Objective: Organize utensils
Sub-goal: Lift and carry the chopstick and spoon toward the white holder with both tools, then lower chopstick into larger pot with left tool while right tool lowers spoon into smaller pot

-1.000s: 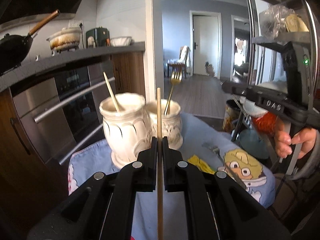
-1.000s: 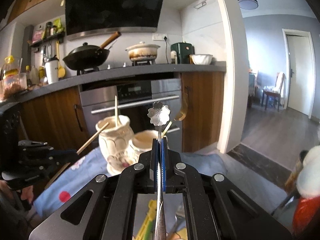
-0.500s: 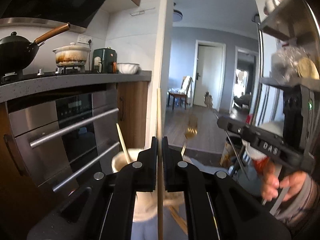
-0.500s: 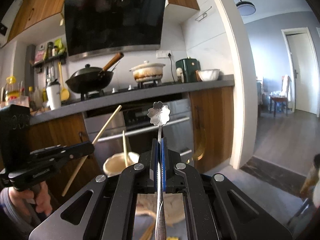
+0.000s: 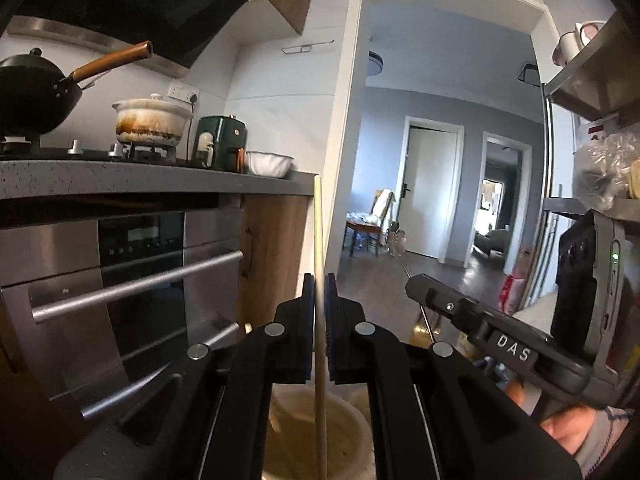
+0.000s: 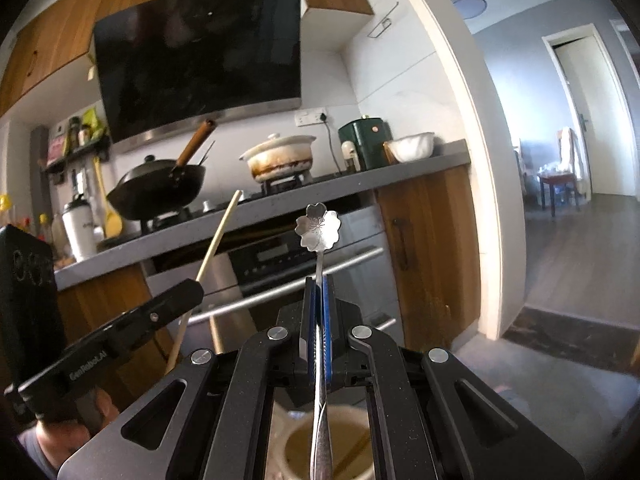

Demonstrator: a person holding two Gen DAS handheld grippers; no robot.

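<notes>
Chopstick (image 5: 319, 248), upright, is clamped between the left gripper's (image 5: 319, 280) closed jaws, its lower end over a pale holder (image 5: 344, 432) beneath them. The right gripper's (image 6: 319, 284) jaws pinch a flower-headed spoon (image 6: 318, 226) above a cup (image 6: 352, 452).

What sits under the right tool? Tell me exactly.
Under the right tool, which is shut on a flower-topped metal utensil, the open mouth of a pale holder shows. The tool's body covers the holder's sides and whatever it stands on.
</notes>
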